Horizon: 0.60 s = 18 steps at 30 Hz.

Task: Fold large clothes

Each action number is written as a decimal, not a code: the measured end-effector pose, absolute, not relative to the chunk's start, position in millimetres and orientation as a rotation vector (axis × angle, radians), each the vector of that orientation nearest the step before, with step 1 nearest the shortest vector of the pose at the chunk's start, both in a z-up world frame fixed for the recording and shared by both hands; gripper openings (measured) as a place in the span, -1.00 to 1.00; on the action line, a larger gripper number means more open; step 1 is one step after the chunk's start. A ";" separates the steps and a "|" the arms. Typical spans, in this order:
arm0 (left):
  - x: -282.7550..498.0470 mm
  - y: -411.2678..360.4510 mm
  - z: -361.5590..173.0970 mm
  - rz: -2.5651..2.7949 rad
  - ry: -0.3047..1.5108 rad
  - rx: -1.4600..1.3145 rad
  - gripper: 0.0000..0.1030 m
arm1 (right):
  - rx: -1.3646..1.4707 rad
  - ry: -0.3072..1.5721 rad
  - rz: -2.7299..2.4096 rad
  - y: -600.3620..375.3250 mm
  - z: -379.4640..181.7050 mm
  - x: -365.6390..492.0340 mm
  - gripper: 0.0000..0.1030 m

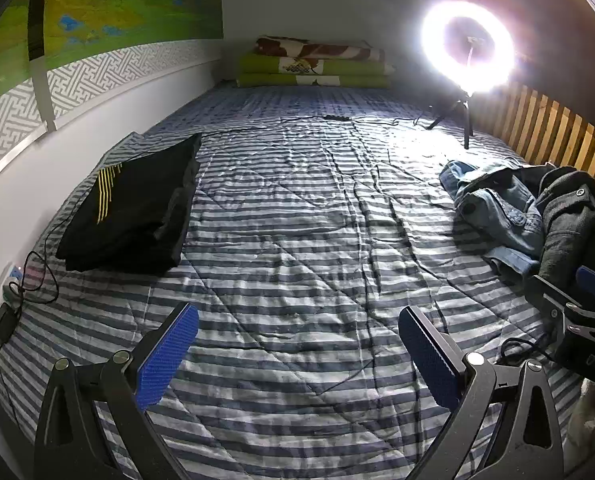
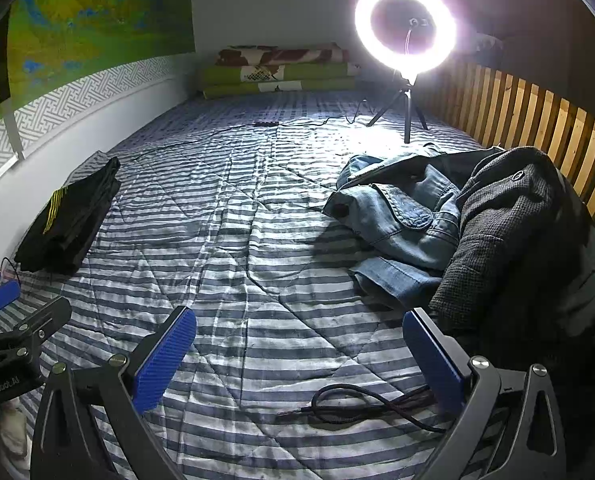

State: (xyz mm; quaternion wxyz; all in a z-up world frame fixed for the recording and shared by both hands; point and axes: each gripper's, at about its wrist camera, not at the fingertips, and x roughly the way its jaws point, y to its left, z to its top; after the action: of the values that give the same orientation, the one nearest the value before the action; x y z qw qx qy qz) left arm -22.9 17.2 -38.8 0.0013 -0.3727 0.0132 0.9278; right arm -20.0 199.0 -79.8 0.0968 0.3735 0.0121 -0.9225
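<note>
A folded black garment with yellow stripes (image 1: 133,216) (image 2: 67,218) lies at the bed's left side by the wall. A crumpled blue denim jacket (image 1: 493,208) (image 2: 401,216) and a dark grey woven coat (image 1: 573,216) (image 2: 513,232) are heaped at the right side by the slatted rail. My left gripper (image 1: 299,334) hangs open over the bare striped quilt, holding nothing. My right gripper (image 2: 299,336) is open too, its right finger close to the coat's edge. Each gripper shows in the other's view at the frame's edge: the right one (image 1: 589,304), the left one (image 2: 13,320).
A lit ring light on a small tripod (image 1: 467,48) (image 2: 405,28) stands at the far right, its cable running across the quilt (image 1: 297,240). Folded blankets (image 1: 317,64) are stacked at the far end. A black cord (image 2: 361,404) lies near my right gripper. Wooden slats (image 2: 537,112) bound the right side.
</note>
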 end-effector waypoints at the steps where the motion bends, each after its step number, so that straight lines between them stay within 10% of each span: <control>1: -23.4 18.1 -39.2 2.911 0.041 -1.170 0.98 | 1.107 0.037 -2.732 199.1 -80.1 -20.2 0.98; 18: -31.1 47.4 -56.6 2.833 0.100 -1.202 0.98 | 1.093 0.024 -2.849 256.0 -89.9 -47.7 0.98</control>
State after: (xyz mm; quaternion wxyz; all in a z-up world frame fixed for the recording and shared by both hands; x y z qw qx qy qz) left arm -31.1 47.4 -56.6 0.0313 -0.3903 0.0326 0.9196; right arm -47.7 256.0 -89.9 0.0450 0.3577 0.0078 -0.9327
